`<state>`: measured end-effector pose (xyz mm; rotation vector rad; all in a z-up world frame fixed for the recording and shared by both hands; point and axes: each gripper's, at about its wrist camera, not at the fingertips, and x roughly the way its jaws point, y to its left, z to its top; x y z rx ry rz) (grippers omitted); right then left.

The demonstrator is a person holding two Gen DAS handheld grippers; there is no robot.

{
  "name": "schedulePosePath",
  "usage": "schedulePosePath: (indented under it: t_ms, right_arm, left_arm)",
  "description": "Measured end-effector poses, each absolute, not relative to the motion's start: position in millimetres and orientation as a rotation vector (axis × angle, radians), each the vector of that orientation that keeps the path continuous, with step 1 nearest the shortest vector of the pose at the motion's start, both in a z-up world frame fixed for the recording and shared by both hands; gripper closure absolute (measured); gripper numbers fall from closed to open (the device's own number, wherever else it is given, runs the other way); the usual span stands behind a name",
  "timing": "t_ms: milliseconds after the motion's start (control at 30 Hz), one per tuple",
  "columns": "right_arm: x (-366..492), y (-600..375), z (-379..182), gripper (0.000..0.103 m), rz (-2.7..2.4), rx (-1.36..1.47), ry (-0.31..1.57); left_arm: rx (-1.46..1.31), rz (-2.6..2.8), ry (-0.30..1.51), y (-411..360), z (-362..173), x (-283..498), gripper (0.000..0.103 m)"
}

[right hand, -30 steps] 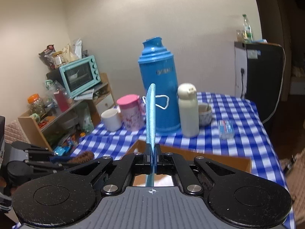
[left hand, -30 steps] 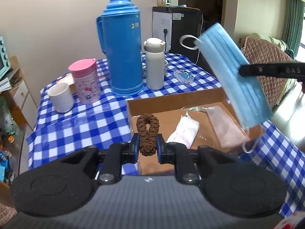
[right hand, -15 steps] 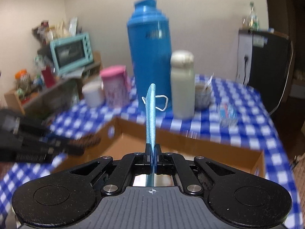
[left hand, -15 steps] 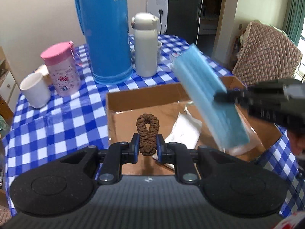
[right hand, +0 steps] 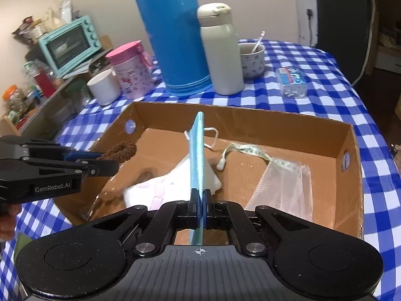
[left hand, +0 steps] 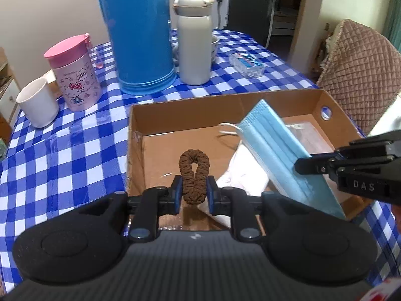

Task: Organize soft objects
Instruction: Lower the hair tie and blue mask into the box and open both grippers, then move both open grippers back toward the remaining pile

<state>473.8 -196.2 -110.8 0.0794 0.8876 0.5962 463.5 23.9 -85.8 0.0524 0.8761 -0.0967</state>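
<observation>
My left gripper [left hand: 194, 190] is shut on a brown hair scrunchie [left hand: 194, 173] and holds it over the near left part of the open cardboard box [left hand: 190, 107]. My right gripper [right hand: 201, 198] is shut on a blue face mask [right hand: 196, 155], held edge-on over the box [right hand: 288, 121]. In the left wrist view the mask [left hand: 283, 155] hangs down into the box from the right gripper [left hand: 300, 166]. In the right wrist view the left gripper [right hand: 110, 161] with the scrunchie [right hand: 120, 150] is at the box's left wall. A white tissue pack [right hand: 163, 188] lies in the box.
A clear plastic bag [right hand: 283, 188] and a measuring tape [right hand: 245, 150] lie in the box. Behind it on the checked cloth stand a blue thermos [left hand: 140, 32], white bottle [left hand: 194, 40], pink cup [left hand: 75, 70], white mug [left hand: 37, 102] and a small packet [left hand: 246, 64]. A quilted chair [left hand: 358, 70] stands at right.
Both grippers have come down and closer to the box. The mask has dropped from above the box to hang inside it. The scrunchie stays gripped.
</observation>
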Motion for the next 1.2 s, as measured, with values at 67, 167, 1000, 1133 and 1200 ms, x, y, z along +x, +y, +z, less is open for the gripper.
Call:
schedulePosePath:
  t_ms: [67, 167, 1000, 1133, 1200]
  right_arm:
    - [474, -196, -110, 0.090, 0.575, 0.090, 0.907]
    - [471, -196, -104, 0.035, 0.560, 0.097, 0.903]
    - [406, -220, -51, 0.035, 0.464, 0.170, 0.900]
    - [388, -227, -38, 0.035, 0.465, 0.187, 0.882]
    - [378, -229, -32, 0.035, 0.465, 0.187, 0.874]
  left_arm:
    - [0.043, -0.087, 0.883, 26, -86, 463, 0.070]
    - [0.034, -0.103, 0.880, 27, -83, 460, 0.055]
    - [-0.038, -0.090, 0.878, 32, -24, 392, 0.048]
    - [-0.052, -0.077, 0.870, 32, -14, 370, 0.048]
    - [-0.061, -0.068, 0.864, 33, -9, 357, 0.048]
